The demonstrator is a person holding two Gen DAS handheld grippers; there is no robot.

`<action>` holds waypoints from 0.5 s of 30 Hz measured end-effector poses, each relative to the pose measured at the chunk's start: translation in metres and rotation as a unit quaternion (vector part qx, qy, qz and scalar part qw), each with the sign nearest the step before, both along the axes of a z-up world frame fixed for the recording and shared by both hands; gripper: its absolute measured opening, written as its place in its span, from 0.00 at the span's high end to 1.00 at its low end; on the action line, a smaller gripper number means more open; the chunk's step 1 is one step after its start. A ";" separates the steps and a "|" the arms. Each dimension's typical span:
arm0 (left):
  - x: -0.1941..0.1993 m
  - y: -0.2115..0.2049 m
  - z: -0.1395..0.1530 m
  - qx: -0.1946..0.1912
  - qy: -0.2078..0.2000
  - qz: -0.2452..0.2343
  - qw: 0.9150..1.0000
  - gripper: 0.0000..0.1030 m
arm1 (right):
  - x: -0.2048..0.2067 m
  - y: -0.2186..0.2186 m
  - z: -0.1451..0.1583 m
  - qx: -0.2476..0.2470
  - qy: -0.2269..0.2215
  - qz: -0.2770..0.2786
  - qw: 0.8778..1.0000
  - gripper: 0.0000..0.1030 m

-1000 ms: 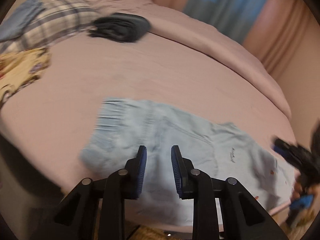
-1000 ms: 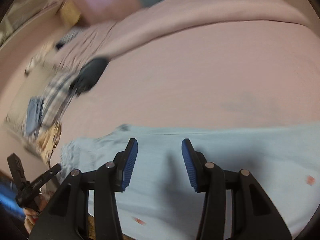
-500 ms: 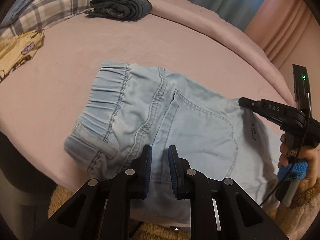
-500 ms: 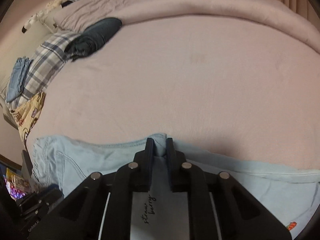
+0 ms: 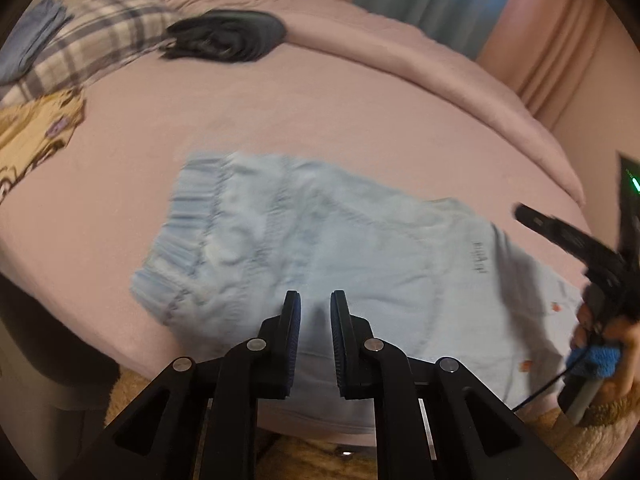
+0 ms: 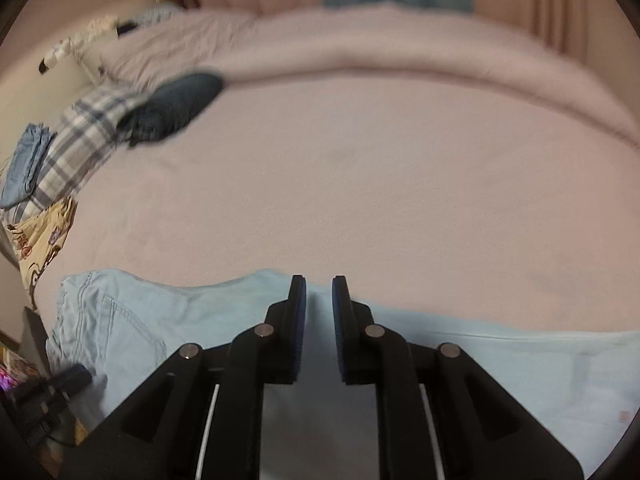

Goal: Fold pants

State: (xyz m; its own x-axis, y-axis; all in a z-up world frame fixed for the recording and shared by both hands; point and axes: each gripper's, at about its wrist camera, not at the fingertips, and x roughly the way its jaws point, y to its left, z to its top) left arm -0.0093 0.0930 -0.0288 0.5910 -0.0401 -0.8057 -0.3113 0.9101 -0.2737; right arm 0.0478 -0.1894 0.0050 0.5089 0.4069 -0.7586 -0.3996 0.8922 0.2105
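Pink bed [image 5: 360,120], pale pants [image 5: 340,248] (slightly blurred)

Pants [image 5: 320,264]: light blue denim. Bedsheet [image 5: 320,120]: pale pink. Far-left pillow [image 5: 100,40]: grey-white plaid. Folded garment [image 5: 228,34] beside it: dark charcoal. Near-left cloth [image 5: 32,136]: yellow, cartoon print. Gripper pads [image 6: 301,320]: blue on black.

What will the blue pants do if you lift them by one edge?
The light blue pants look like soft denim lying flat on the pink bed, so they would probably droop and hang. The gathered waistband seems thicker, likely sagging first.
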 end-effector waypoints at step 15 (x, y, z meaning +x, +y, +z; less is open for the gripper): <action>0.066 -0.077 -0.031 0.040 0.055 -0.071 0.995 0.88 | -0.064 -0.375 -0.056 -0.036 0.044 -0.367 0.928 1.00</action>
State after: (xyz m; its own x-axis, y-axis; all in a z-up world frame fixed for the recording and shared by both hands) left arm 0.0567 0.0161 -0.0601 0.4919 -0.0499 -0.8692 -0.2016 0.9647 -0.1695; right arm -0.0163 -0.5647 -0.0507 0.5634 -0.0775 -0.8226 0.3378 0.9302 0.1437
